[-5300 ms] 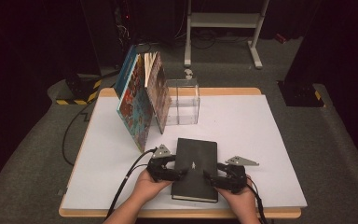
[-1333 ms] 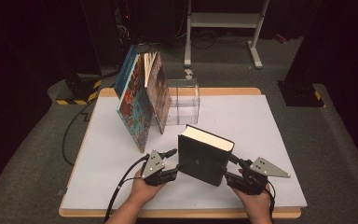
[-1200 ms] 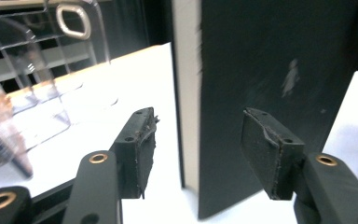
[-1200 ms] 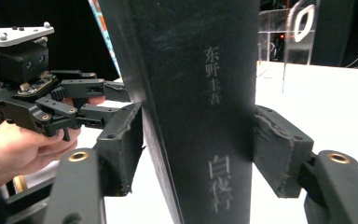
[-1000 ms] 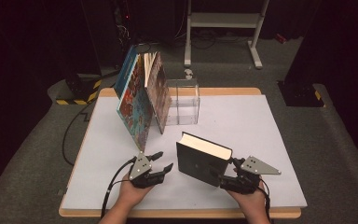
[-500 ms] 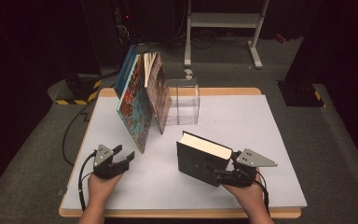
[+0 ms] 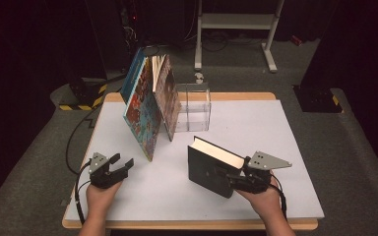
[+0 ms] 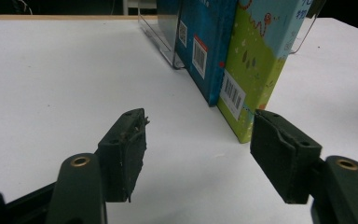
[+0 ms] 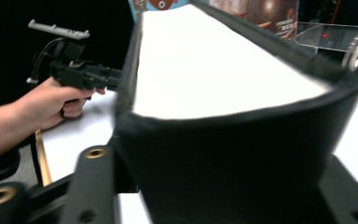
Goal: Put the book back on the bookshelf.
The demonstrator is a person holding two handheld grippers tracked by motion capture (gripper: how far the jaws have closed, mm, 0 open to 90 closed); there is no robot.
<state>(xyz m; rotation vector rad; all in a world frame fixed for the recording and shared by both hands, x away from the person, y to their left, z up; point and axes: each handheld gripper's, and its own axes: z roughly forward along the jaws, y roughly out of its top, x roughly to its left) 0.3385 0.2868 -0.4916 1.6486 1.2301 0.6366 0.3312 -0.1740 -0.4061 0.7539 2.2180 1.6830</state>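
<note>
A black hardcover book point(image 7: 210, 167) stands on edge at the table's front middle, its white page block facing up. My right gripper point(image 7: 232, 180) is shut on its near right end; in the right gripper view the book point(image 9: 223, 70) sits between the jaws. My left gripper point(image 7: 121, 165) stands open at the front left, apart from the book, with nothing between its fingers point(image 8: 123, 151). It points at the leaning picture books, a blue one point(image 8: 200, 42) and a green one point(image 8: 256, 60).
Several picture books point(image 7: 148, 105) lean against a clear acrylic stand point(image 7: 193, 105) at the back middle of the white table point(image 7: 285, 128). A hand holds the left gripper point(image 9: 81, 74) off to the left in the right gripper view. A white rack point(image 7: 236, 22) stands beyond the table.
The book lay flat between both grippers, then was tipped up on edge. My left gripper let go and moved left to the table's front left; the right one keeps hold.
</note>
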